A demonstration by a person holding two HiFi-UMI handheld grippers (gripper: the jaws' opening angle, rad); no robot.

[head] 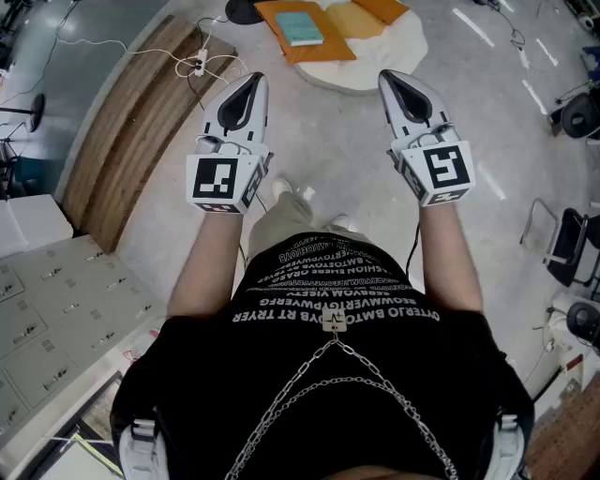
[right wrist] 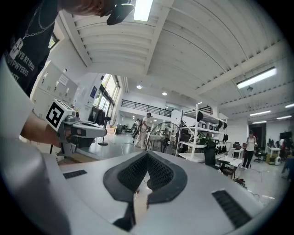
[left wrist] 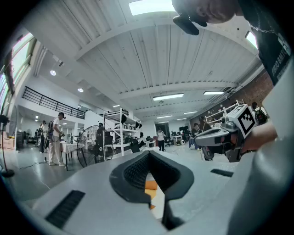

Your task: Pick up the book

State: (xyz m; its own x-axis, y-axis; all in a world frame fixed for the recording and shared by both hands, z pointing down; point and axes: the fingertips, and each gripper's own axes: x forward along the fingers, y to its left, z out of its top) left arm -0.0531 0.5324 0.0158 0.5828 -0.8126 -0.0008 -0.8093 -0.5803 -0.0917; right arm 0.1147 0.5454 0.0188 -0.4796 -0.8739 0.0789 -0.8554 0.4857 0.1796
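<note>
Left gripper view shows the left gripper [left wrist: 148,155] with its two dark ribbed jaws brought together at the tips and nothing between them; through the slit below them a patch of orange shows. The right gripper [right wrist: 147,156] is the same in its own view: jaws closed tip to tip, holding nothing. From the head view, both grippers are held out level in front of the person's chest, side by side and well apart, each with its marker cube nearest the wrist.

Beyond their tips, on the floor ahead, lies a round white mat [head: 375,67] covered with orange sheets [head: 323,45]. The book [head: 300,27], pale teal, lies flat on those sheets near the top edge of the head view, well clear of both grippers and nearer the left one's line.

To the left of the mat, a white power strip [head: 199,64] and loose cables rest on a curved wooden platform [head: 131,131]. Grey lockers [head: 56,300] stand at the lower left. In the hall behind, a standing fan [left wrist: 94,146] and a shelf rack [left wrist: 120,131] are visible.
</note>
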